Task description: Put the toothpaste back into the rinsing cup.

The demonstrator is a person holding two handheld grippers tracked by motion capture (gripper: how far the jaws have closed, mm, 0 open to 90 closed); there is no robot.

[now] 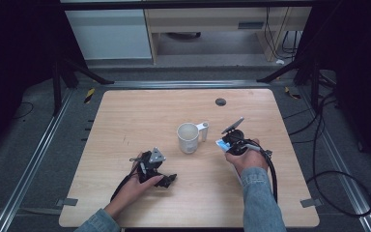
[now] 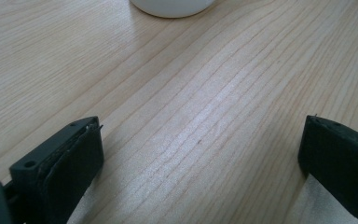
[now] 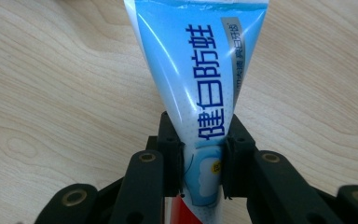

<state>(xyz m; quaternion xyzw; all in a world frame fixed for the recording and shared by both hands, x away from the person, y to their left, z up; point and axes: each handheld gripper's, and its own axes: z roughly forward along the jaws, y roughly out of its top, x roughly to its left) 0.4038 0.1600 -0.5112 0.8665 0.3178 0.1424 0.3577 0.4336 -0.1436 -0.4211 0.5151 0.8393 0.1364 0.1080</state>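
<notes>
Left of the white mug (image 1: 188,137), the left gripper (image 1: 166,180) is held low over the wooden table (image 1: 125,116), its jaws spread wide with only bare wood between them. Just right of the mug, a blue-and-white toothpaste tube (image 3: 200,88) is clamped near its lower end by the right gripper (image 3: 201,161).

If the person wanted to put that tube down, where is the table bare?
The table is bare across its far-left half, beyond the left gripper and left of the white mug. The near edge between both forearms is free too. It is crowded between mug and toothpaste tube, clamped in the right gripper.
</notes>
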